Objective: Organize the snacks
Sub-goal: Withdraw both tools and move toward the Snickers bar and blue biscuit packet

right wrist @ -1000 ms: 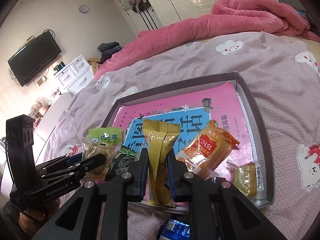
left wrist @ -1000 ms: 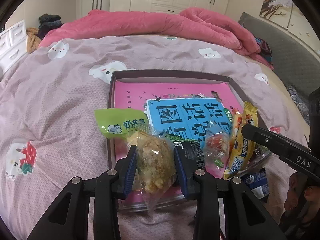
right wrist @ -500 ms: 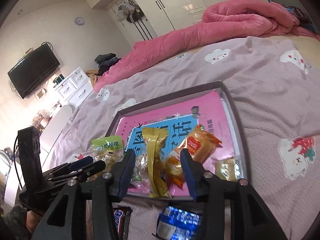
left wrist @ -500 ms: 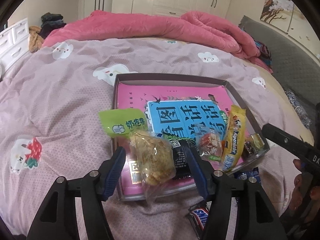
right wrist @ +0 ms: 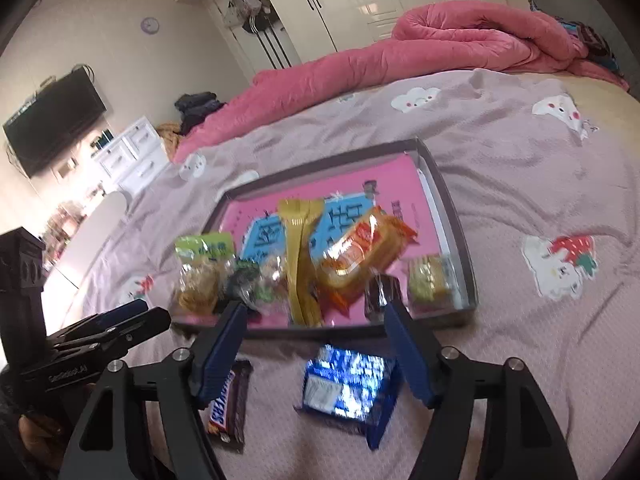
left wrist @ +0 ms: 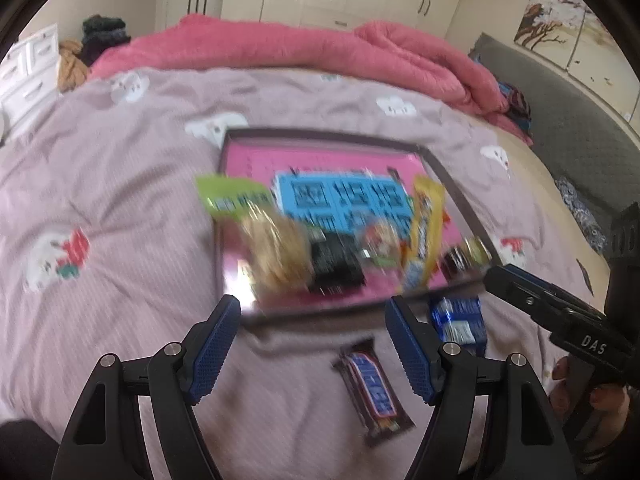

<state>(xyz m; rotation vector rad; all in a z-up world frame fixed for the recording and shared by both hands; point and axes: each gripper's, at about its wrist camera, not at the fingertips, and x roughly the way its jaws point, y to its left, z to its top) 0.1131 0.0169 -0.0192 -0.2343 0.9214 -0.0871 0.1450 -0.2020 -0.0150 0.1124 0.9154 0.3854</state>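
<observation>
Both hand-held grippers, left (left wrist: 314,316) and right (right wrist: 314,322), are opening, empty; chocolate bar (left wrist: 372,392), blue packet (right wrist: 348,392) lie before tray (right wrist: 452,216).

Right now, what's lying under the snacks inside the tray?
A pink book with a blue title panel lines the tray. The snacks cover its near part, and what lies below the book is hidden.

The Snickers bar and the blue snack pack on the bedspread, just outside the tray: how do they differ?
The Snickers bar is long, narrow and dark brown; the blue snack pack is squat, wider and shiny blue with white. The bar lies nearer the left gripper, the pack nearer the right gripper. Both lie flat on the bedspread, outside the tray, untouched.
</observation>
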